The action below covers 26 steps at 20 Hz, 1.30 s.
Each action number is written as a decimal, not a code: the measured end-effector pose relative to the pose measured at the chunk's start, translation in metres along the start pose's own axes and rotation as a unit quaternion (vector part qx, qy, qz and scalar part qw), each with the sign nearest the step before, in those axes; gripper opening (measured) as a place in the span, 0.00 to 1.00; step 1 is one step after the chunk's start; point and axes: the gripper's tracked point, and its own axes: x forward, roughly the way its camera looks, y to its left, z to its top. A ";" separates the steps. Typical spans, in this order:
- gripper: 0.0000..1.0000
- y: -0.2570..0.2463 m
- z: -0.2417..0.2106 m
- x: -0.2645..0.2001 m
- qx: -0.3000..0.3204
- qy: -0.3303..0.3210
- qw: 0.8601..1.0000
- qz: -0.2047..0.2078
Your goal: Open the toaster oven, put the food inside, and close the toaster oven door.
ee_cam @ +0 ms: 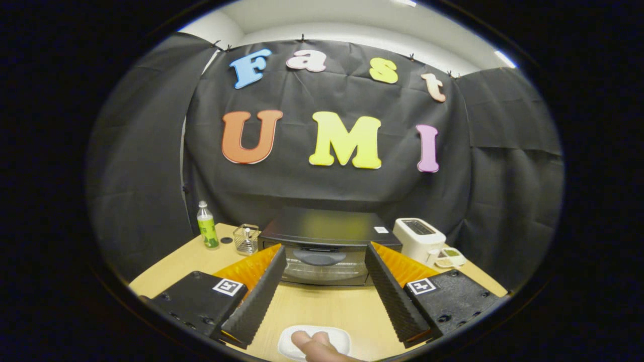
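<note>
While the gripper (322,286) hangs spread wide and empty above the table (322,306), the toaster oven (327,246) beyond its fingers has its door shut; food (317,344) lies on a white plate (289,342) beneath, so loading remains.

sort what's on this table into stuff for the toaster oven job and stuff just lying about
For the job: black toaster oven, door closed; white plate with food; open hand-held gripper.

Lying about: green-labelled plastic bottle; clear glass holder; white pop-up toaster; small white dish.
</note>
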 end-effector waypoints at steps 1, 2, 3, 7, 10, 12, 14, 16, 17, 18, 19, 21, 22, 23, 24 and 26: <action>1.00 -0.004 0.011 -0.011 0.001 -0.005 1.000 0.004; 1.00 -0.010 0.021 -0.023 0.004 -0.012 1.000 0.006; 1.00 -0.018 0.029 -0.037 0.009 -0.020 1.000 0.007; 1.00 -0.051 0.059 -0.086 0.014 -0.052 0.999 -0.007; 1.00 -0.062 0.077 -0.110 0.038 -0.051 0.998 0.009; 1.00 -0.075 0.091 -0.125 0.055 -0.051 0.997 0.016; 1.00 -0.086 0.098 -0.130 0.057 -0.057 0.997 0.018; 1.00 -0.091 0.095 -0.138 0.058 -0.068 0.996 0.019; 1.00 -0.087 0.090 -0.142 0.055 -0.071 0.995 0.030; 1.00 -0.082 0.082 -0.146 0.053 -0.077 0.995 0.043; 1.00 -0.077 0.073 -0.148 0.045 -0.076 0.994 0.057; 1.00 -0.093 0.054 -0.150 0.050 -0.069 0.996 0.032; 1.00 -0.098 0.048 -0.153 0.057 -0.066 0.996 0.027; 1.00 -0.097 0.041 -0.157 0.058 -0.061 0.996 0.032; 1.00 -0.096 0.039 -0.161 0.051 -0.063 0.996 0.043; 1.00 -0.101 0.040 -0.166 0.047 -0.068 0.995 0.050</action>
